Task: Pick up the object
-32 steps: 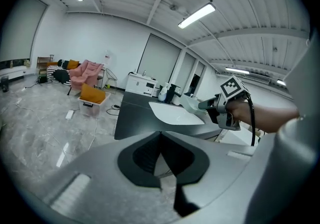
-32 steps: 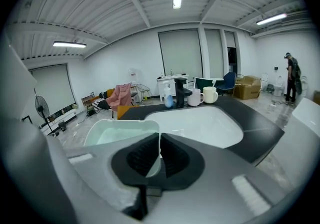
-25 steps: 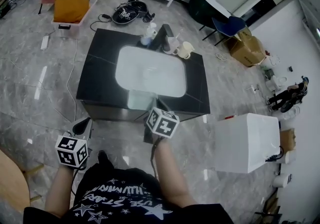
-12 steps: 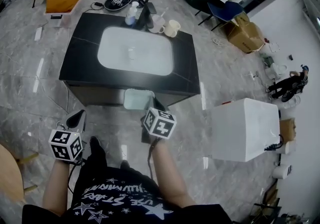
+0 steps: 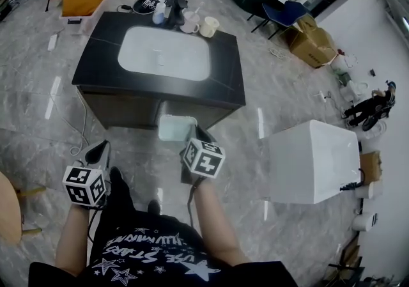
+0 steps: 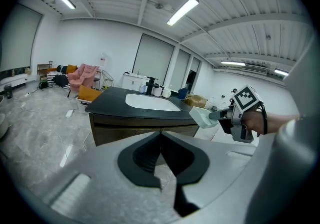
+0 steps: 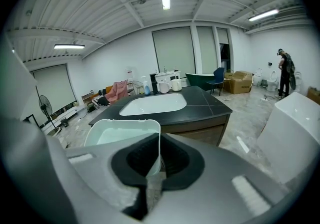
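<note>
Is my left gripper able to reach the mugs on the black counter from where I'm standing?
Probably not. The left gripper is low beside your leg, while the mugs stand at the far edge of the counter, beyond the sink. Nothing blocks the way; you'd likely need to step closer.

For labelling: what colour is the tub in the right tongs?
Pale mint green tub, clearest in the right gripper view.

A black T-shirt (image 5: 153,255) printed with white stars and lettering; the grey left gripper (image 5: 97,149) and right gripper (image 5: 193,132) bear black-and-white marker cubes (image 5: 83,185).
</note>
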Tool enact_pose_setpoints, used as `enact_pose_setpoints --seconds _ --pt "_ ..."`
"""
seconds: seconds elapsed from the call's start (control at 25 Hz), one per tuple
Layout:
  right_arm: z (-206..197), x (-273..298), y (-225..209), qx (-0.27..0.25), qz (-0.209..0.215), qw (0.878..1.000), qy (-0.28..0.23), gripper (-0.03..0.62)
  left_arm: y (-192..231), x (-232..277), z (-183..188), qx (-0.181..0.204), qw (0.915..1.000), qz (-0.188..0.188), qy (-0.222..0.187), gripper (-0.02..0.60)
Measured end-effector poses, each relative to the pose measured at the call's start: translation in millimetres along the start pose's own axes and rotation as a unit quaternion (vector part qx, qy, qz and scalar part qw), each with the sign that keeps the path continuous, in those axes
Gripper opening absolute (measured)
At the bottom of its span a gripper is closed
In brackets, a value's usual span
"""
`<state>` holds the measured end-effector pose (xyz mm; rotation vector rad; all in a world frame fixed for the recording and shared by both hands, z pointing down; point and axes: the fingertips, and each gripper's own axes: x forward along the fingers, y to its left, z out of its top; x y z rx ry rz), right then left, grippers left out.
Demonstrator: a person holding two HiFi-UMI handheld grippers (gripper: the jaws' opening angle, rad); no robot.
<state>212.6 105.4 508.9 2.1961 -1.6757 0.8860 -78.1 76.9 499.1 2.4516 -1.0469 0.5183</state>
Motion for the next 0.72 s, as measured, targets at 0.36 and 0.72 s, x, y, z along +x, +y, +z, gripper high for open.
enact_pose_setpoints --seconds 0.36,0.72 --pt "-22.4 -47.2 -17.5 -0.005 0.012 1.000 -0.008 0.011 -28.5 -40.6 -24.1 -0.006 0.9996 0.022 -0.014 0.009" --pt "-46.4 -82.8 -49.9 -0.002 0.012 1.000 -0.011 0.011 -69.1 -57.2 -46.5 -0.002 0.9996 0.023 -0.018 0.009"
